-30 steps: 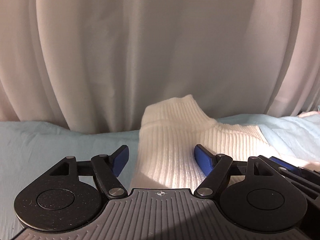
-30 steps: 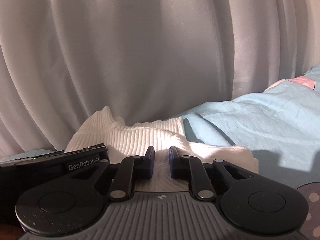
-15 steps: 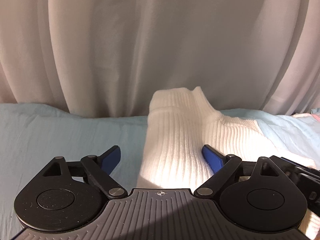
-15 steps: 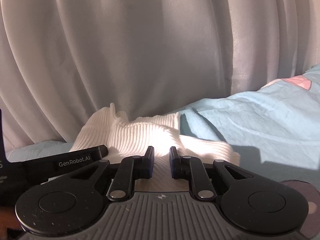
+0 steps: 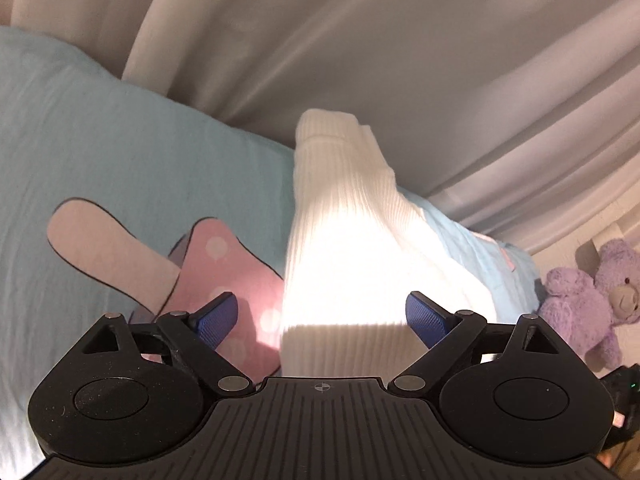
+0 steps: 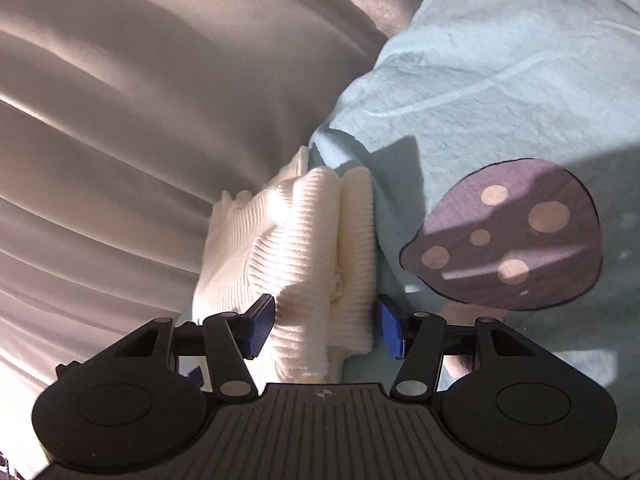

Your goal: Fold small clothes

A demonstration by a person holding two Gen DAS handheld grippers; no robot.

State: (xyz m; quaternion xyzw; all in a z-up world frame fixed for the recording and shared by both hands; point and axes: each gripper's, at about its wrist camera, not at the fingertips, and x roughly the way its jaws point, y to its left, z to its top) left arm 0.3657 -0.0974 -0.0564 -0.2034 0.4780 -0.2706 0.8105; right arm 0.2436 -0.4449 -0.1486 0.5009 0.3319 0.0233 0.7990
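Note:
A white ribbed knit garment (image 5: 340, 248) lies folded on the light blue bedsheet (image 5: 120, 152), running away toward the curtain. My left gripper (image 5: 322, 316) is open wide and straddles its near end; both blue pads stand apart from the cloth. In the right wrist view the same garment (image 6: 304, 248) shows as stacked folded layers. My right gripper (image 6: 325, 330) has its jaws opening, with the folded edge between them. The pads sit close beside the cloth and do not press on it.
Pale curtain folds (image 5: 400, 60) hang right behind the garment. The sheet carries a pink mushroom print (image 5: 224, 268) on the left and a purple spotted one (image 6: 512, 236) on the right. A purple teddy bear (image 5: 588, 292) sits at the far right.
Both views have rolled and swung sideways. The right jaws have spread from nearly shut to open around the folded cloth. The left jaws have widened, and mushroom prints and the teddy bear have come into view.

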